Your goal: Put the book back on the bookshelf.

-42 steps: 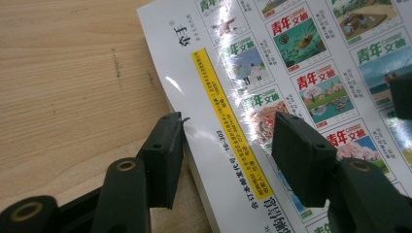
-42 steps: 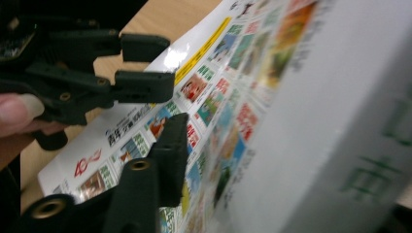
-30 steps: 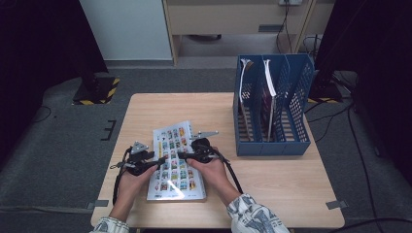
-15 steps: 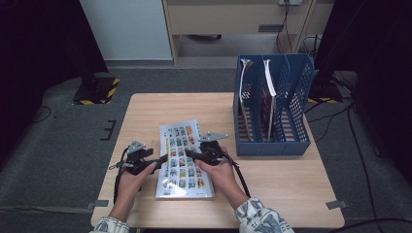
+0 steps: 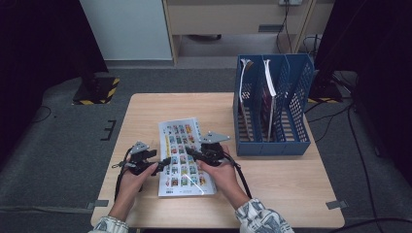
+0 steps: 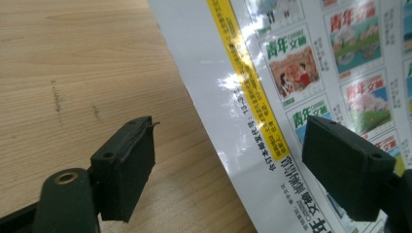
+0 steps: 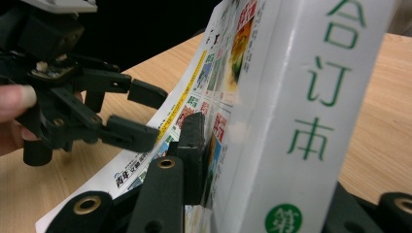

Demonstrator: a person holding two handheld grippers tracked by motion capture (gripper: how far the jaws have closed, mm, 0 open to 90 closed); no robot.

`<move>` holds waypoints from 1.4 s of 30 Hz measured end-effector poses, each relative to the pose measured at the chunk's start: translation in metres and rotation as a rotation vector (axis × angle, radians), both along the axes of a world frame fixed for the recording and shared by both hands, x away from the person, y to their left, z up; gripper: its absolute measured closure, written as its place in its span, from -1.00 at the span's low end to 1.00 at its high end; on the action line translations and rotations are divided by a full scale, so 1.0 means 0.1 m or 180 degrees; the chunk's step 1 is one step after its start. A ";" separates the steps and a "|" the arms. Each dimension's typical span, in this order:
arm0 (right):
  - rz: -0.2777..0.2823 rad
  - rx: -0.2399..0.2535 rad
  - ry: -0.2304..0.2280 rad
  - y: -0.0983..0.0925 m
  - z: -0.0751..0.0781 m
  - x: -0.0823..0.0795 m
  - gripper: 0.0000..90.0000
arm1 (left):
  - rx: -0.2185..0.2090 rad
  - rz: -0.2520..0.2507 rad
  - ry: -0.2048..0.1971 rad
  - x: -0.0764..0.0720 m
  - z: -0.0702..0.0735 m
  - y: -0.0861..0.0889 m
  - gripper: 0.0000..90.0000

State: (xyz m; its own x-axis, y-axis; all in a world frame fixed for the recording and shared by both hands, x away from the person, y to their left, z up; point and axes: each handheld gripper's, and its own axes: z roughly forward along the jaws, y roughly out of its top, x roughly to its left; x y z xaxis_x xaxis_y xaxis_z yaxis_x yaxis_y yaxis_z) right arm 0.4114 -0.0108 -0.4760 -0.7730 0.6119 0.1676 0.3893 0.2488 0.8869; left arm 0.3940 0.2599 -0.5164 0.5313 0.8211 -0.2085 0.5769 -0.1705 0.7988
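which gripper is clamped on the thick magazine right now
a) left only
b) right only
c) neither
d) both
b: in the right gripper view the right gripper has the thick magazine squeezed between its jaws, while the left gripper stands with jaws apart, just opened, at the magazine's edge on the table.

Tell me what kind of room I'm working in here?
Probably an office or lab work area: a wooden table on grey carpet, a blue file rack holding bound volumes, cabinets behind, and cables trailing across the floor.
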 end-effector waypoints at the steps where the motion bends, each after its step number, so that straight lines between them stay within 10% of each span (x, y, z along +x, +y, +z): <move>1: 0.0003 -0.0005 -0.0017 0.00 0.00 0.00 0.55 | 0.0009 -0.0020 -0.0003 0.00 -0.01 -0.01 -0.57; 35: 0.0053 0.0206 -0.0534 -0.05 0.23 -0.07 0.59 | -0.0350 -0.0453 0.0072 0.04 0.01 -0.21 -0.65; 42: 0.0081 0.0243 -0.0527 -0.06 0.22 -0.07 0.60 | -0.0347 -0.0329 0.0083 0.04 0.06 -0.09 -0.03</move>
State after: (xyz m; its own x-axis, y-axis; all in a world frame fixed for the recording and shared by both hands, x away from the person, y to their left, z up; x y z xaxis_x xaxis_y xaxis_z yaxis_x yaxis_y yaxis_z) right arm 0.4047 -0.0169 -0.4539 -0.8090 0.5821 0.0820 0.2309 0.1863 0.9550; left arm 0.3976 0.2512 -0.5108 0.6052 0.7341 -0.3081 0.5815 -0.1432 0.8009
